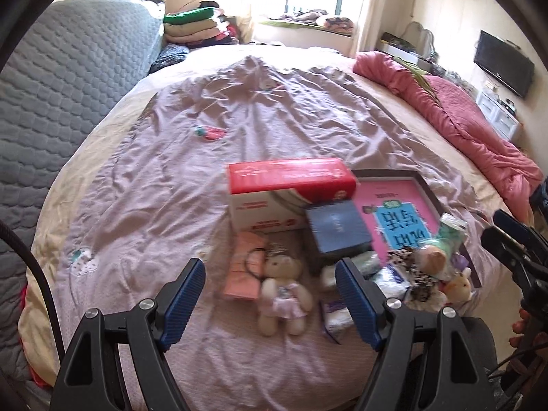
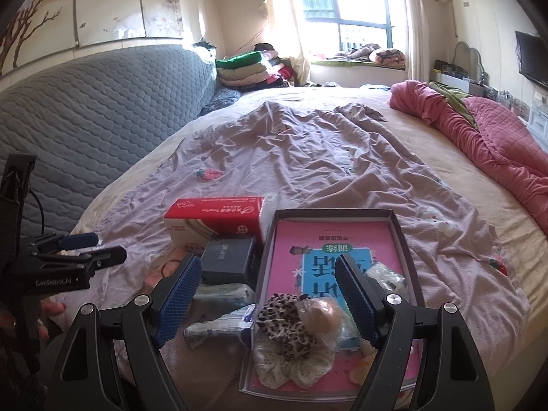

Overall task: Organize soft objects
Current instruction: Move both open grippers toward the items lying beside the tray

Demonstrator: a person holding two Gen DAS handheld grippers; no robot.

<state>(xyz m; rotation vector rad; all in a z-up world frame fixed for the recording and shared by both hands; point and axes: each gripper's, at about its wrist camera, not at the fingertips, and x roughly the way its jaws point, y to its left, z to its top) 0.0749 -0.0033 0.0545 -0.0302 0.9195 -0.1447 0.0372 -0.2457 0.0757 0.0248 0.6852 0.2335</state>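
Bedding in crumpled lilac [image 1: 260, 109] carries a red-topped carton [image 2: 214, 221], beside it a shallow tray [image 2: 406, 257] holding a leopard scrunchie [image 2: 287, 325], then a plush bear [image 1: 282, 291], while both the left gripper [image 1: 270, 301] and right gripper [image 2: 267, 294] hover wide apart, grasping nothing.

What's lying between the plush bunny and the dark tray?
Small wrapped soft packets on the bedspread, partly hidden behind the left gripper's finger. The left wrist view shows it; bunny, tray.
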